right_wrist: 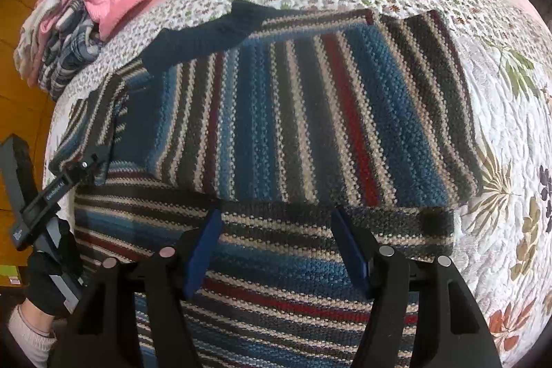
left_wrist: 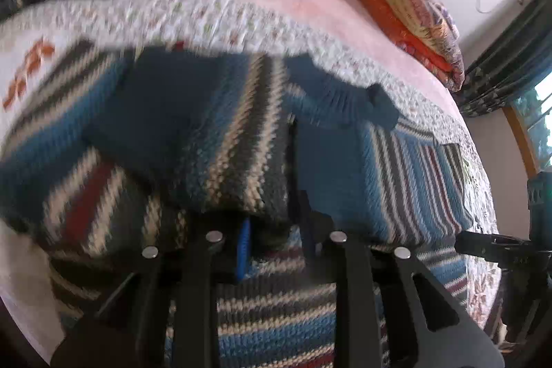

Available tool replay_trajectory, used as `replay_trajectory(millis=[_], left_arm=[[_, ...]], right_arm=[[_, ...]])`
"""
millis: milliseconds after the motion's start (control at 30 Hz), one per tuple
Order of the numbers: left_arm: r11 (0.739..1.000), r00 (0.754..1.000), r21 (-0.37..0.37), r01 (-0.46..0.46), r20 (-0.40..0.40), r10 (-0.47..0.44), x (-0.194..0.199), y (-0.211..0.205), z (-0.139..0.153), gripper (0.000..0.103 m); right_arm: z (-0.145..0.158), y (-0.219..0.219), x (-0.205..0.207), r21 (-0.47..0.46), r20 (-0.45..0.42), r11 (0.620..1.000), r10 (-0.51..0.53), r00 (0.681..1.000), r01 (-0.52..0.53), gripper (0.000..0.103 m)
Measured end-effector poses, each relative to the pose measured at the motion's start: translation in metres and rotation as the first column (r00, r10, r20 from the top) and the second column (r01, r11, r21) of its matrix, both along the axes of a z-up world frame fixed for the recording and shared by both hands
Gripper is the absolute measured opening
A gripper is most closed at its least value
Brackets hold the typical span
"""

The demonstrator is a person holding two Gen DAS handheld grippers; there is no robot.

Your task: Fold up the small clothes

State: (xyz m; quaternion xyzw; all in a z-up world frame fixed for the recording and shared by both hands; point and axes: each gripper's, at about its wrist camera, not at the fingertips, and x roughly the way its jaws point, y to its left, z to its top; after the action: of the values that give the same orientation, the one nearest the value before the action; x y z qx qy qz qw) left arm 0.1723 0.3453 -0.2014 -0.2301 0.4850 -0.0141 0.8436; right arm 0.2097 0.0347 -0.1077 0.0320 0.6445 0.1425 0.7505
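Up close, the left wrist view shows the left claw [left_wrist: 276, 240] clamped on a fold of the blue striped knitted sweater [left_wrist: 220, 140] on the quilted bed [left_wrist: 214, 16]. Over in the right wrist view, the right claw [right_wrist: 276, 240] gapes apart above it; thick knit could slip, spoiling the fold.

- Right hand-held gripper [right_wrist: 276, 247]: black linkage arms at lower frame, four round silver pins, blue pads on the inner fingers [right_wrist: 203, 250].
- Left hand-held gripper [left_wrist: 272, 244]: matching black arms, silver pins, blue pad.
- Lower left of right wrist view: black glove, white ribbed cuff [right_wrist: 29, 330].
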Motion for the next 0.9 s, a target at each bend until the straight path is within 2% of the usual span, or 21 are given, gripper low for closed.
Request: replay_trajectory(millis=[100,133,200,267,333,400,433,500,567,600,633,733,800,900], left_arm=[[0.996,1.000,-0.091,0.009,-0.021,-0.011,-0.007,0.011,0.007,0.032],[0.992,0.999,-0.128,0.024,-0.027,-0.028,-0.009,0.015,0.010,0.039],[0.972,0.997,-0.224,0.076,-0.002,-0.078,-0.021,0.028,0.025,0.041],[0.963,0.992,-0.241,0.121,0.045,-0.114,-0.033,0.044,0.043,0.043],[0.964,0.991,-0.240,0.113,0.092,-0.093,-0.042,0.066,0.058,0.043],[0.984,0.993,-0.177,0.031,0.114,-0.011,-0.049,0.094,0.068,0.046],[0.994,0.993,-0.105,-0.033,0.111,0.044,-0.050,0.109,0.069,0.046],[0.993,0.990,-0.036,-0.110,0.085,0.113,-0.049,0.128,0.063,0.046],[0.987,0.985,-0.011,-0.160,0.060,0.160,-0.046,0.140,0.052,0.045],[0.986,0.985,0.004,-0.165,0.048,0.165,-0.044,0.142,0.046,0.045],[0.987,0.988,0.056,-0.154,0.010,0.153,-0.039,0.138,0.035,0.045],[0.968,0.979,0.241,-0.070,-0.168,0.113,-0.026,0.126,0.000,0.043],[0.968,0.982,0.238,-0.077,-0.150,0.115,-0.028,0.126,-0.006,0.044],[0.979,0.982,0.179,-0.096,-0.141,0.122,-0.027,0.137,-0.003,0.044]], right_arm=[[0.000,0.005,-0.002,-0.013,0.003,1.000,0.022,1.000,-0.022,0.066],[0.000,0.007,-0.003,-0.019,0.007,0.999,0.031,0.999,-0.031,0.066],[0.002,0.010,-0.005,-0.008,0.005,0.999,0.034,0.999,-0.034,0.066],[0.007,0.013,-0.007,0.021,0.000,0.999,0.036,0.999,-0.036,0.066],[0.014,0.018,-0.007,0.071,-0.003,0.997,0.031,1.000,-0.031,0.067],[0.022,0.030,-0.004,0.137,-0.016,0.990,0.022,1.000,-0.019,0.067],[0.026,0.041,-0.001,0.186,-0.026,0.982,0.020,0.999,-0.015,0.068],[0.030,0.063,0.005,0.246,-0.033,0.969,0.034,0.999,-0.025,0.069],[0.031,0.098,0.011,0.292,-0.026,0.955,0.066,0.997,-0.056,0.069],[0.030,0.115,0.013,0.303,-0.027,0.950,0.082,0.996,-0.070,0.070],[0.026,0.138,0.015,0.317,-0.036,0.945,0.100,0.994,-0.083,0.070],[0.007,0.181,0.019,0.326,-0.077,0.941,0.124,0.989,-0.092,0.070],[-0.007,0.202,0.019,0.312,-0.097,0.946,0.129,0.987,-0.093,0.070],[-0.025,0.221,0.023,0.279,-0.121,0.957,0.116,0.986,-0.078,0.070]])
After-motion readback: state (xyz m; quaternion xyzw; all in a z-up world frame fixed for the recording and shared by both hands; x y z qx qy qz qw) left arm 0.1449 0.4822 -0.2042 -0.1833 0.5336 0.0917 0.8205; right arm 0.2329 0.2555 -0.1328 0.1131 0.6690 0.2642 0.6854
